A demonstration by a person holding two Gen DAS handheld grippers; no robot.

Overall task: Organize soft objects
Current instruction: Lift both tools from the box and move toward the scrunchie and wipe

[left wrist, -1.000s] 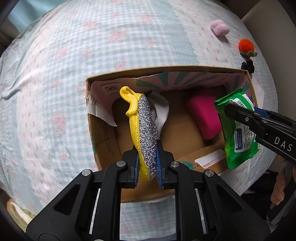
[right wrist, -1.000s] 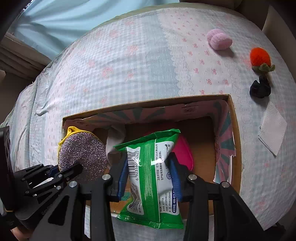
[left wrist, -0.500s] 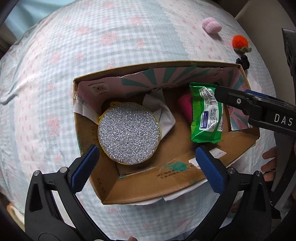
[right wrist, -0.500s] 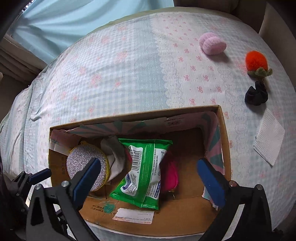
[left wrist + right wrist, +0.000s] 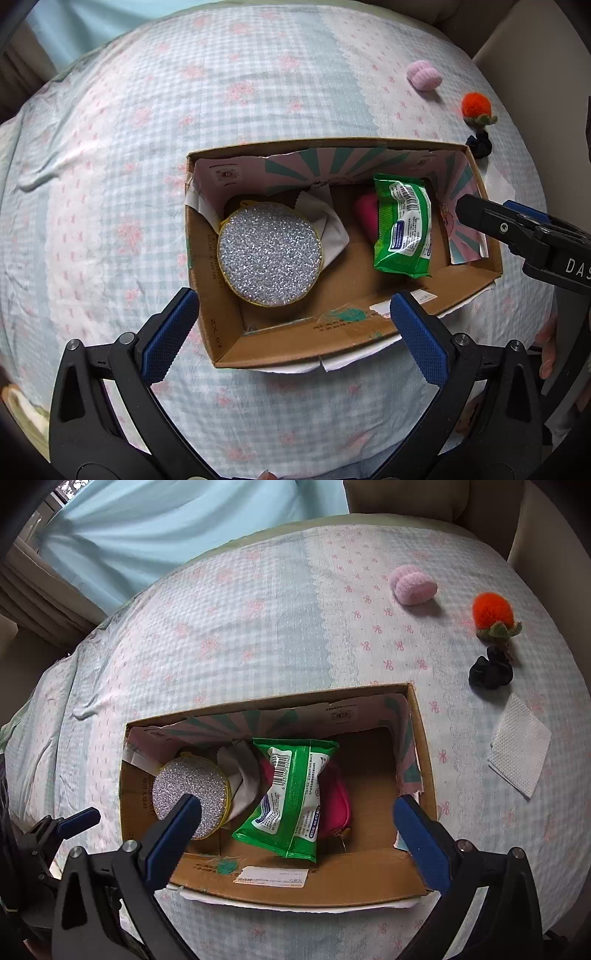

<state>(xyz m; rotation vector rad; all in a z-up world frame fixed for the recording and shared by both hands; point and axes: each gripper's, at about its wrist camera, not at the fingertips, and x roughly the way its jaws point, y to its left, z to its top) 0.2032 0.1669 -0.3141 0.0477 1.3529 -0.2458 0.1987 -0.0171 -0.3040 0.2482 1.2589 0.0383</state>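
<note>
Soft, even daylight comes through the curtain (image 5: 177, 535); shadows are faint, deepest inside the cardboard box (image 5: 229, 332). Focus is sharp centrally; fisheye bending and dark vignetting mark the edges.

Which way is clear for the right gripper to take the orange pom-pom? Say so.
Probably yes: the right gripper is open and empty, and the orange pom-pom lies uncovered on the bedspread beyond the cardboard box; only the black scrunchie sits nearby.
</note>
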